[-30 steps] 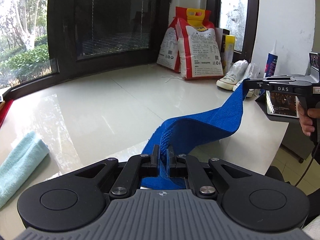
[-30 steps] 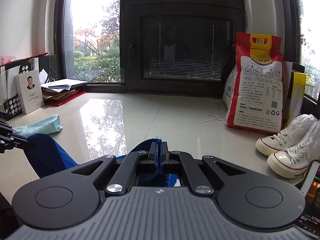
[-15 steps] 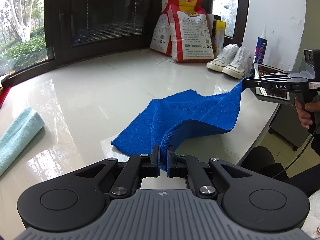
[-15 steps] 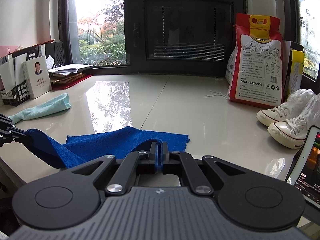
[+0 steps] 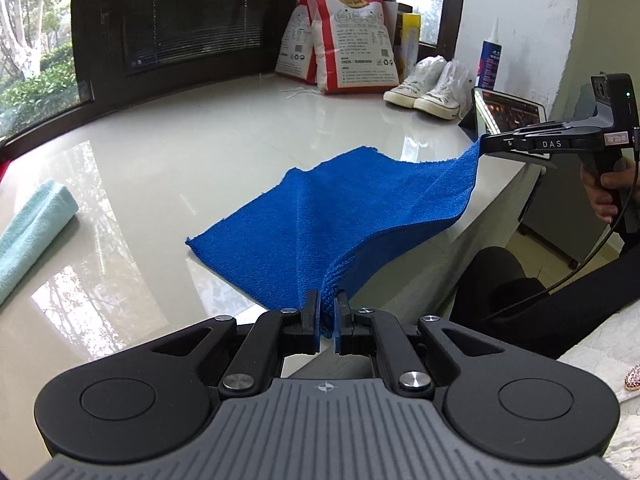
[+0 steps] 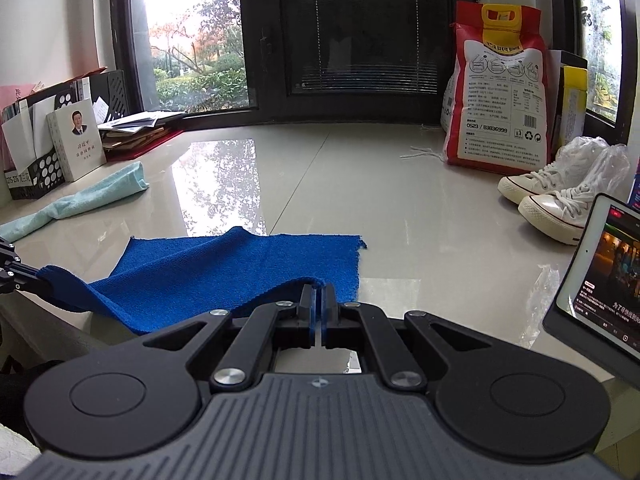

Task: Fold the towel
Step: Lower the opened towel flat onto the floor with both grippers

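A blue towel point(image 5: 320, 216) lies with its far half flat on the glossy white counter point(image 5: 168, 160); its near edge is lifted off the surface. My left gripper point(image 5: 328, 300) is shut on the near left corner. My right gripper point(image 6: 319, 292) is shut on the near right corner, and it shows in the left wrist view as a black tool point(image 5: 486, 142) held by a hand. In the right wrist view the towel point(image 6: 240, 268) sags between the two corners, and the left gripper's tip point(image 6: 34, 278) pinches it at the left edge.
A folded light-green towel point(image 5: 28, 232) lies at the left. Rice bags point(image 6: 496, 108), white sneakers point(image 6: 556, 196) and a lit tablet point(image 6: 604, 276) stand at the right. Books and file holders point(image 6: 52, 140) line the far left. The person's dark-clothed knee point(image 5: 496, 280) is below the counter edge.
Both grippers have pulled back toward the near counter edge and sunk a little with the towel corners. The towel's far half now lies spread flat on the counter.
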Motion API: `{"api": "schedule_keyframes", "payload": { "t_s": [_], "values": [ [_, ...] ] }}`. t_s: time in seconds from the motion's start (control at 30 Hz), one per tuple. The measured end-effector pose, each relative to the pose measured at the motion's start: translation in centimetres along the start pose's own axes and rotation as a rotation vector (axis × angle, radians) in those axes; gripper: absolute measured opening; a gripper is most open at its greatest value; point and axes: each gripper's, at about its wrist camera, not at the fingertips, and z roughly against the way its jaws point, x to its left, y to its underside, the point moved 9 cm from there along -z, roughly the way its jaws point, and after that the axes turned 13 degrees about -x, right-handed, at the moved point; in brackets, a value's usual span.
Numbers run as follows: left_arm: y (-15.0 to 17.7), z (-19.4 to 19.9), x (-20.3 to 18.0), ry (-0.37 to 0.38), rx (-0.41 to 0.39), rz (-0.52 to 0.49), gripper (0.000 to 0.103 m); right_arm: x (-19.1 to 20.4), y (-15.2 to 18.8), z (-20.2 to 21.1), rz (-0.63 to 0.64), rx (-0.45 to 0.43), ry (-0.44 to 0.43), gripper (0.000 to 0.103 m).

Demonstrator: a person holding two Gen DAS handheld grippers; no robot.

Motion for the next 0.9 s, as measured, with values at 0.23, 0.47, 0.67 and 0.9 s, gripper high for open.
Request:
{"api": "schedule_keyframes", "payload": {
  "t_s": [0.23,0.47,0.67,0.9],
  "values": [
    [0.1,-1.3,-2.2,0.089,0.018,-0.032,0.007,-1.4,0.3,2.0,-0.004,-0.002,0.054,0.003],
    [0.4,-1.8,-4.1,0.172,0.037,-0.039,0.007,-2.5,0.8,3.5,-0.011,0.006,0.095,0.003],
    [0.4,-1.7,-3.0,0.125,0.027,0.015,0.007,-2.9,0.6,2.9,-0.015,-0.003,0.098,0.003],
    [-0.7,-2.5,-0.9,0.050,0.002,0.071,0.007,-3.2,0.2,0.9,-0.013,-0.002,0.096,0.002]
  ]
}}
